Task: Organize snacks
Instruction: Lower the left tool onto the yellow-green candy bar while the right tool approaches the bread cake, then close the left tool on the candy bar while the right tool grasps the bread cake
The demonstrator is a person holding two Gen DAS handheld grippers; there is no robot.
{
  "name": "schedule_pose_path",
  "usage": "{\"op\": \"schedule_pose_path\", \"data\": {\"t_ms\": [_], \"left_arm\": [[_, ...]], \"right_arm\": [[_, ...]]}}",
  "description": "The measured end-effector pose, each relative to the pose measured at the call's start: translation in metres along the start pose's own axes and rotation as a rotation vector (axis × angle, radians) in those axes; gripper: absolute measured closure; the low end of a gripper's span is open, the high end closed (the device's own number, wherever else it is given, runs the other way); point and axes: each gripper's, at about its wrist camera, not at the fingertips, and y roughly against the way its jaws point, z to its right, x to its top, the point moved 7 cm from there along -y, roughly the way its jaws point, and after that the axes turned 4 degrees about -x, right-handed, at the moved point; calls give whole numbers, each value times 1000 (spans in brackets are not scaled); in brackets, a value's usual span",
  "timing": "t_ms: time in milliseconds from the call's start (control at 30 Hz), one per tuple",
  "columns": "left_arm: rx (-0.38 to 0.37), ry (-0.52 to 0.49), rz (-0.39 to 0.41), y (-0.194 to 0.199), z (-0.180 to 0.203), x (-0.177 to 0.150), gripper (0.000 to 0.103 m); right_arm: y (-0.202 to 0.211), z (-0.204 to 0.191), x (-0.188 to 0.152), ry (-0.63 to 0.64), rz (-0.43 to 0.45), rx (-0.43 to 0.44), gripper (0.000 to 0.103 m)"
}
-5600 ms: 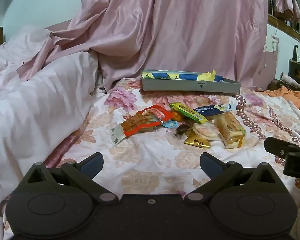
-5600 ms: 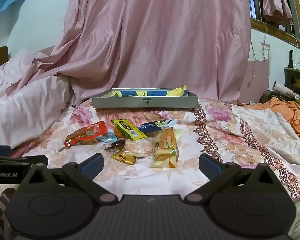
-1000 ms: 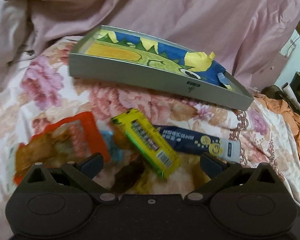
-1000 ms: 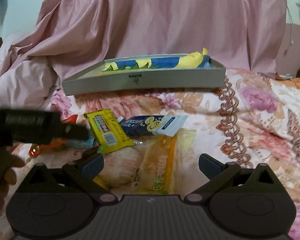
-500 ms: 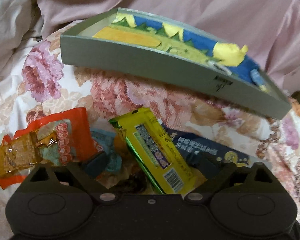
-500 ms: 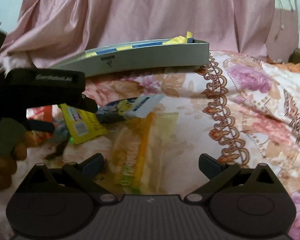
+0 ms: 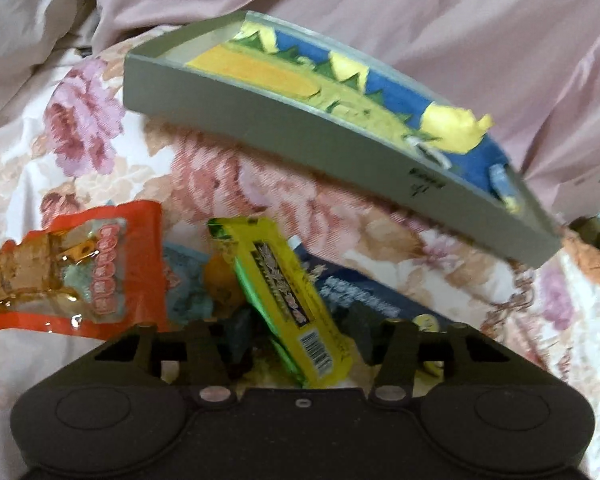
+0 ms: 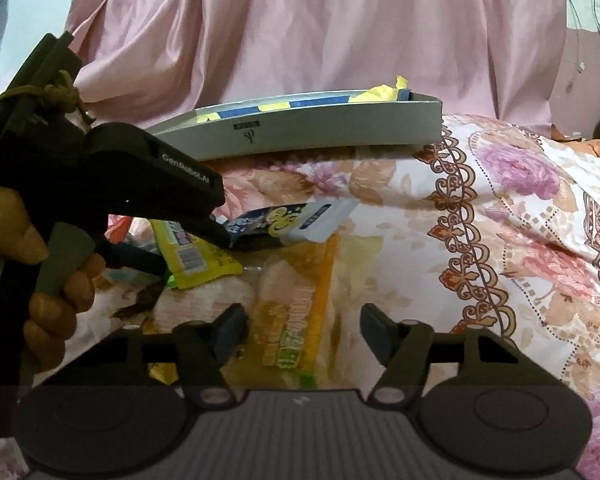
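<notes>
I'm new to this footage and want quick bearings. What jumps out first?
A yellow snack bar lies between the left gripper fingers, atop a snack pile on the floral bedspread. The right gripper straddles a yellow bread packet. Behind sits a grey tray.

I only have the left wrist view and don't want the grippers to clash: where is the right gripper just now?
Observer: The right gripper is open, low over a long yellow bread packet that lies between its fingers, to the right of your yellow bar.
Operator: Is it apart from mine?
Observer: Yes. In the right wrist view the left gripper sits apart from it, up and to the left, with a finger on either side of the bar. I cannot tell if they touch it.
Operator: Anything else near the bread?
Observer: A pale round cake packet lies beside the bread packet, on the side toward your gripper.
</notes>
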Motion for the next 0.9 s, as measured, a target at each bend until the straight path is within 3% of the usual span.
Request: {"op": "schedule_pose_path", "data": {"t_ms": [67, 200, 400, 533, 600, 700, 900], "left_arm": [[-41, -1, 18, 3, 3, 1, 64], [-82, 10, 45, 3, 6, 1, 68], [-12, 63, 15, -20, -2, 0, 68], [-12, 105, 25, -27, -9, -2, 66], [-18, 108, 29, -26, -11, -2, 68], [-22, 103, 29, -24, -14, -3, 81], [-58, 140, 16, -16, -18, -8, 84]], "right_arm": [[0, 0, 0, 0, 4, 3, 43], [0, -1, -1, 8, 14, -4, 44], [-7, -6, -4, 55, 23, -34, 40], [-13, -10, -6, 83, 23, -56, 37], [-19, -11, -7, 85, 16, -64, 33], [-25, -10, -9, 70, 9, -70, 31], [-27, -8, -9, 33, -8, -52, 36]]}}
